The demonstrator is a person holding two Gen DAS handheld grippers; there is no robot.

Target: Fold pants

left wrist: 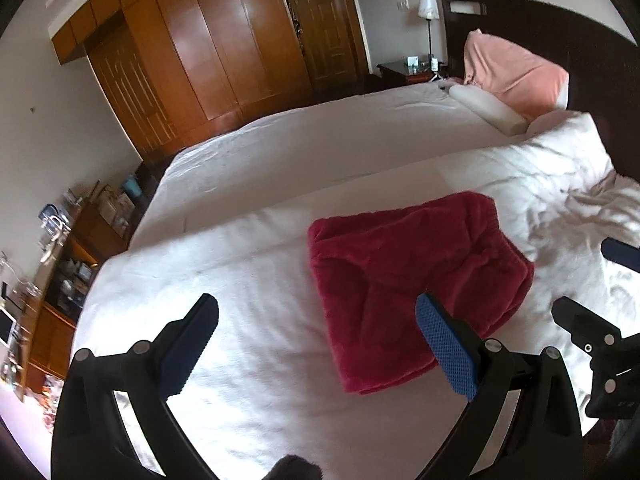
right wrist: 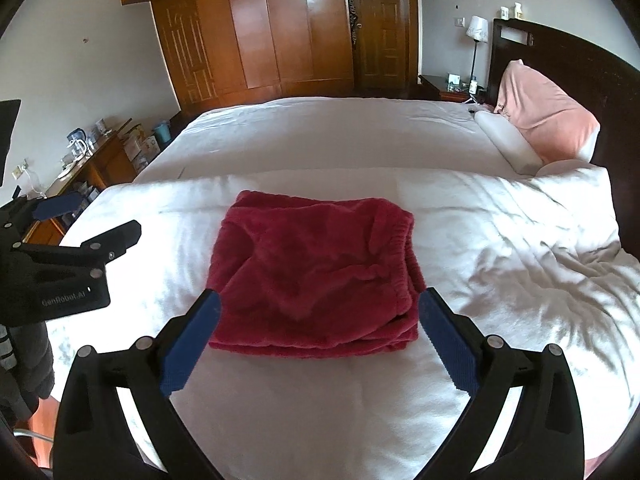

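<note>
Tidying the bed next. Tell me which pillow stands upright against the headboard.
The pink pillow. It leans upright on the headboard; the white pillow lies flat in front of it.

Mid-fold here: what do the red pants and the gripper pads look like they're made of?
Pants: looks like plush fleece or similar pile fabric, matte and fuzzy, with a gathered elastic waistband, folded thick. Right gripper pads: blue, seemingly rubber or foam, with a dimpled grip texture on black hard-looking fingers. Left gripper pads look alike.

Left gripper (right wrist: pixel 86 216) body — white lettering, mirrored — reads "GenRobot.AI".
</note>
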